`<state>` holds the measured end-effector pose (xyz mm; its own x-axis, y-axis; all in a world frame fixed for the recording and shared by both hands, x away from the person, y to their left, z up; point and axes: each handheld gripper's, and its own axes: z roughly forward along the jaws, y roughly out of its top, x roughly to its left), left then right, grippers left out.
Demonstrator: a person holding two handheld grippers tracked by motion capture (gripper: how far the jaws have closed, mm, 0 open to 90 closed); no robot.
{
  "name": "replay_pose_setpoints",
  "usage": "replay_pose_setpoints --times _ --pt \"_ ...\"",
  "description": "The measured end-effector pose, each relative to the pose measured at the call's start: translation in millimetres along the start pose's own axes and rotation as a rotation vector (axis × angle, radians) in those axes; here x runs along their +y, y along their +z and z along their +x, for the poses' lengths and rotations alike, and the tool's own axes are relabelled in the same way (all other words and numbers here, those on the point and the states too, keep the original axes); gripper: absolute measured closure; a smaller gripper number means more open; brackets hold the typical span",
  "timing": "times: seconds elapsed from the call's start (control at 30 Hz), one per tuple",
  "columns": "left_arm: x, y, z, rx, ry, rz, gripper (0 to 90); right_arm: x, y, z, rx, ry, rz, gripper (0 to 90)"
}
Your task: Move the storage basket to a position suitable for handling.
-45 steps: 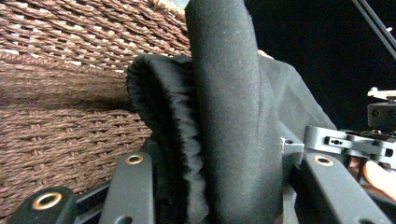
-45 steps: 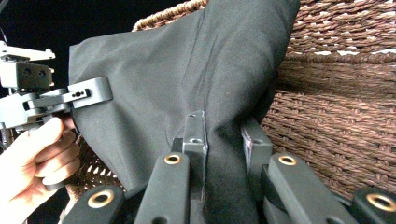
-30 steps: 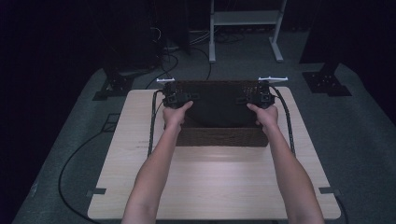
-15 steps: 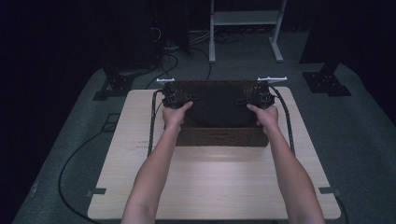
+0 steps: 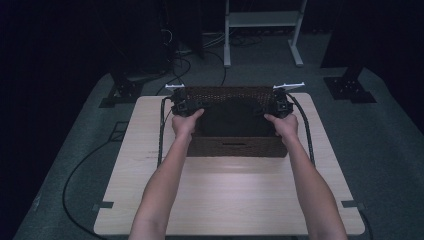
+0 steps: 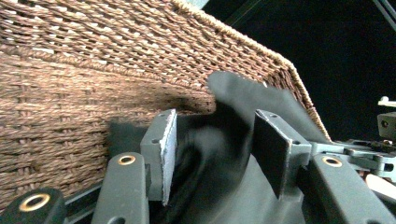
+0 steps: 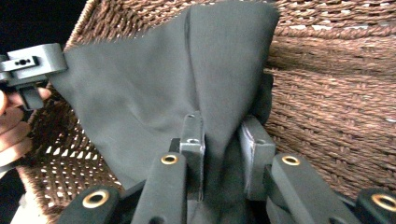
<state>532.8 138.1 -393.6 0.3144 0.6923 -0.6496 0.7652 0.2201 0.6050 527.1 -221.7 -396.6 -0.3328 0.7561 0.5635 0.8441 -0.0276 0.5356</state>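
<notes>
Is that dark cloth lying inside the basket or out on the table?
Inside. The dark cloth fills the wicker basket, stretched between its two ends, and woven walls rise behind it in both gripper views.

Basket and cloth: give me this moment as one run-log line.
basket: on table | black cloth: inside basket | left gripper: jaws around cloth fold, gap visible | right gripper: shut on cloth
</notes>
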Motion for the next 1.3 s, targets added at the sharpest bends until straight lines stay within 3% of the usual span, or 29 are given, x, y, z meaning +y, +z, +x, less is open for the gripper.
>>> replay_pose_setpoints --times 0.33,1.0,1.3 --pt "2.3 -8.9 1.1 -0.001 -0.014 -0.062 48.2 3.0 -12.9 -1.0 -0.013 0.011 -0.038 75.4" --pt "-1.5 -26.6 -5.7 -0.07 -0.033 -0.087 42.2 -2.1 -27.6 -0.9 0.024 0.014 -0.061 67.7" --pt "-4.1 -29.1 -8.7 -0.081 -0.02 -0.081 40.4 -5.9 -29.3 1.0 0.052 -0.008 -0.056 62.4"
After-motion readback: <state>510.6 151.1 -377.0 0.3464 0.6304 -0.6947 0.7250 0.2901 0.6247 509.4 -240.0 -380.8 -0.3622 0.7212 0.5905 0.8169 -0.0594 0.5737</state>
